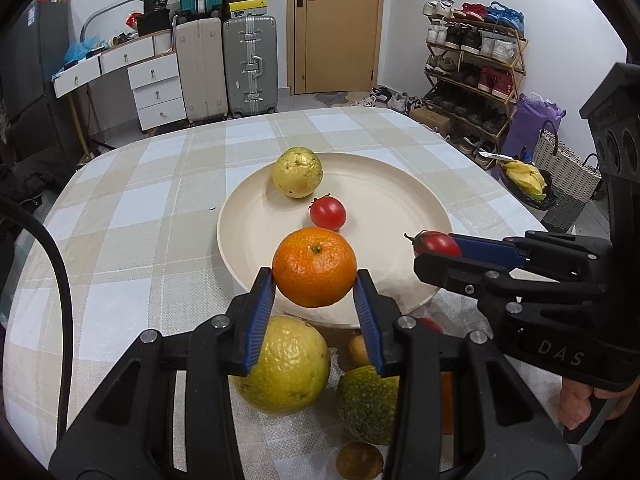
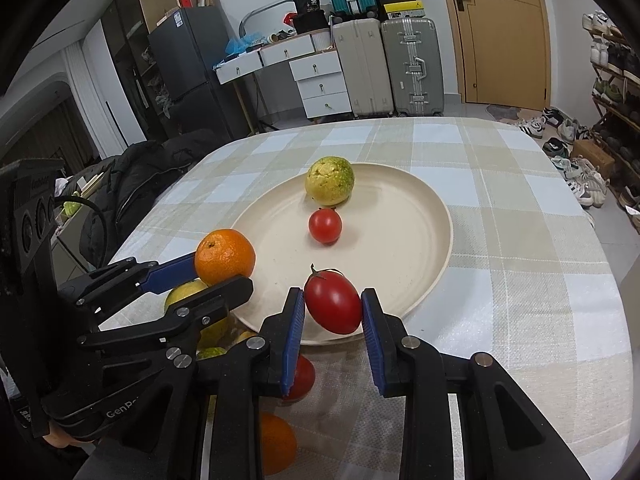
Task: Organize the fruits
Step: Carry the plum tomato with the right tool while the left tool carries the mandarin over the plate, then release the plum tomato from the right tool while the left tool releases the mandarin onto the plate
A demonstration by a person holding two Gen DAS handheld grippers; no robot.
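Below, left tongs (image 1: 315, 280) (clamping an orange (image 1: 314, 266)) and right tongs (image 2: 333, 304) (clamping a tomato (image 2: 333, 301)) half-hide loose fruit.

Checked tablecloth (image 1: 132, 208); 2 suitcases (image 1: 226, 66) beside door (image 1: 336, 26); shoe rack (image 1: 476, 64).

Even, fairly bright indoor light fills both views. Soft, short shadows sit under the fruit on the plate (image 1: 400, 200), and the orange (image 1: 315, 266) carries a mild sheen. Focus is sharp in the middle. The fisheye bends the room's lines, and black vignetting rounds off every corner.
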